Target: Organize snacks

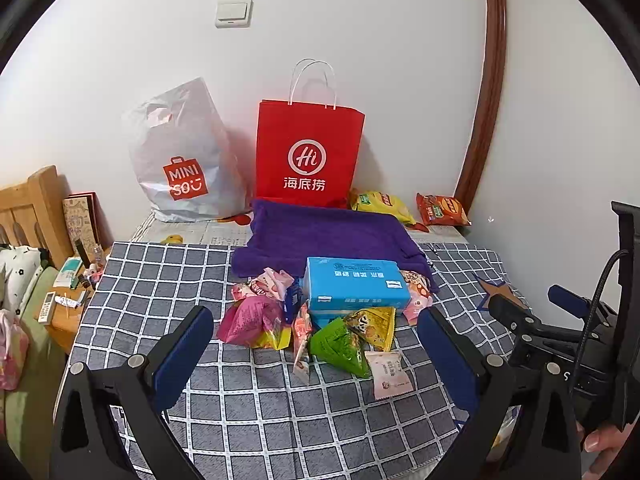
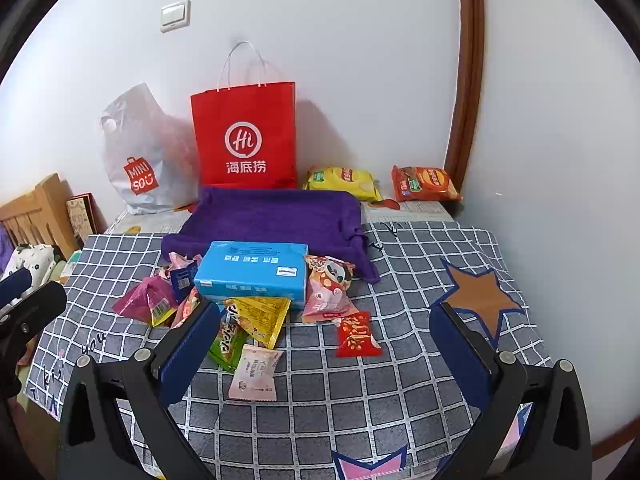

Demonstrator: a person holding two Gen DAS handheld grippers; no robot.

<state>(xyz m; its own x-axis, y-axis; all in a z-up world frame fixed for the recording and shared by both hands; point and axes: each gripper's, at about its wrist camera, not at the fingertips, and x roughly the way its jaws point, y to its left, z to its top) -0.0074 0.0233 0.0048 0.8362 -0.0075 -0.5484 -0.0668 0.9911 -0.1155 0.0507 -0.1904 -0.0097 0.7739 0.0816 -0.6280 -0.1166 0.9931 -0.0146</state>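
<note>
While claws gape, one red bag [image 2: 244,140], two chip packets [image 2: 425,183]

Both views are bright and evenly lit, with soft indoor light that seems to fall from above and in front. The white wall [image 1: 360,32] shows a gentle falloff toward grey at the right of the frame. The red paper bag [image 2: 244,136] throws a soft, pinkish shadow on the wall to its right. Colours are saturated and the centre is sharp; printed text on the blue box [image 1: 356,284] stays readable. Fisheye distortion bends the brown door frame [image 1: 486,92] into a curve, and black vignette fills all four corners. No strong glare appears.
</note>
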